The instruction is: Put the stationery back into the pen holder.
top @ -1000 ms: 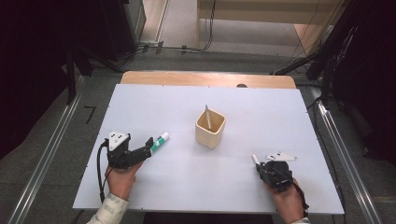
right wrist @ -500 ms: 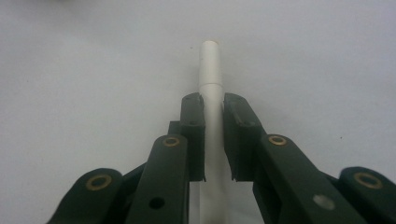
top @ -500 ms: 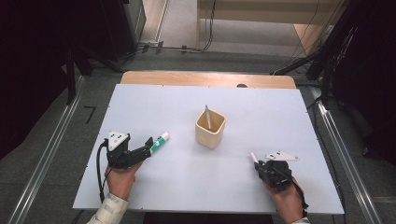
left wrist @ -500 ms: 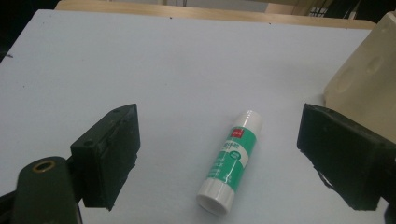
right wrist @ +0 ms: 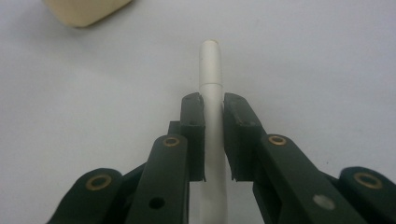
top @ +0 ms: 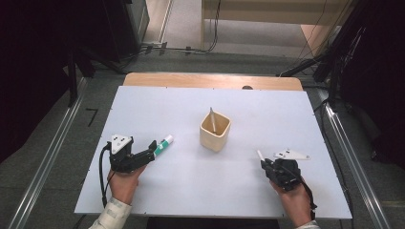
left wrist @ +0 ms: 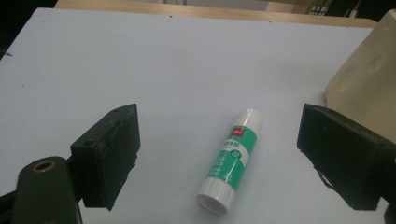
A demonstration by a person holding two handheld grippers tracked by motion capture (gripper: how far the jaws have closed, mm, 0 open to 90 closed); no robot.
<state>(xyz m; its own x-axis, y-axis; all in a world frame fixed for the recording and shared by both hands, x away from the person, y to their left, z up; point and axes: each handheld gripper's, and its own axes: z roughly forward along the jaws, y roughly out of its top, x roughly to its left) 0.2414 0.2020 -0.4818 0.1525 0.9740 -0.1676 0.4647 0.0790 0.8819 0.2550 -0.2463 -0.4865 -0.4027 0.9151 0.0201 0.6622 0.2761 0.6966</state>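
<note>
Glue stick [left wrist: 230, 160] lies between spread left claw [left wrist: 219, 158] jaws.

Wide bare white table [top: 267, 102] across the far half, open for passage on every side. Only standing obstacle mid-table: a cream cup [top: 215, 132] with a thin stick [top: 212, 119] poking above its rim. Low on the surface left of it, a green-and-white glue stick [left wrist: 230, 158], lying between the spread jaws of the left gripper [top: 152, 146]. Open lane between cup and right gripper [top: 263, 164], near-right.
</note>
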